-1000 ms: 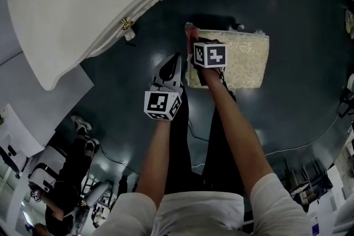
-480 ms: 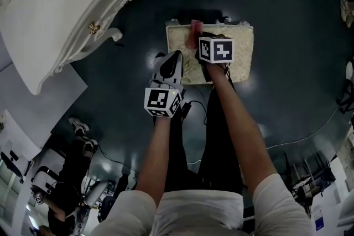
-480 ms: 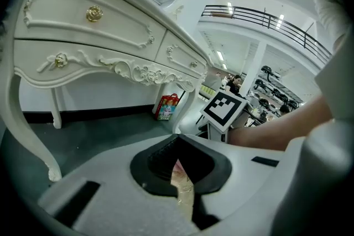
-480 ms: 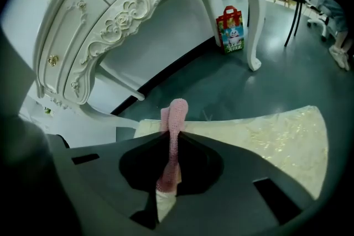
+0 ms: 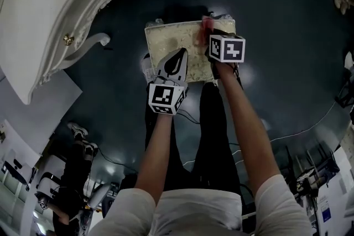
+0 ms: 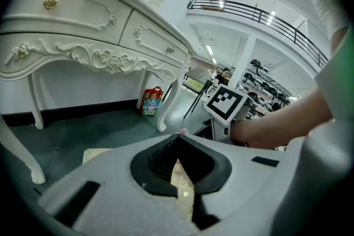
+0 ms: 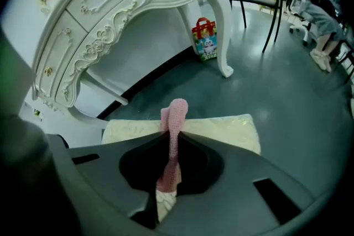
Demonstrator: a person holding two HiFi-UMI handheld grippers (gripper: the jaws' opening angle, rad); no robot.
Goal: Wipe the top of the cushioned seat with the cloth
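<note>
One cloth [image 5: 208, 24], pinched in my right gripper [image 7: 168, 174] at the far right corner of the seat [image 5: 171, 41]. Left gripper [image 6: 180, 174] closed, empty, above the near edge. To wipe well: press flat, overlap strokes.

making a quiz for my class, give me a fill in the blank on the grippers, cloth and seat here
The right gripper has its jaws shut on a ___ cloth.
The left gripper has its jaws together and holds ___.
The cushioned seat stands on the dark ___.
Missing words: pink; nothing; floor.
</note>
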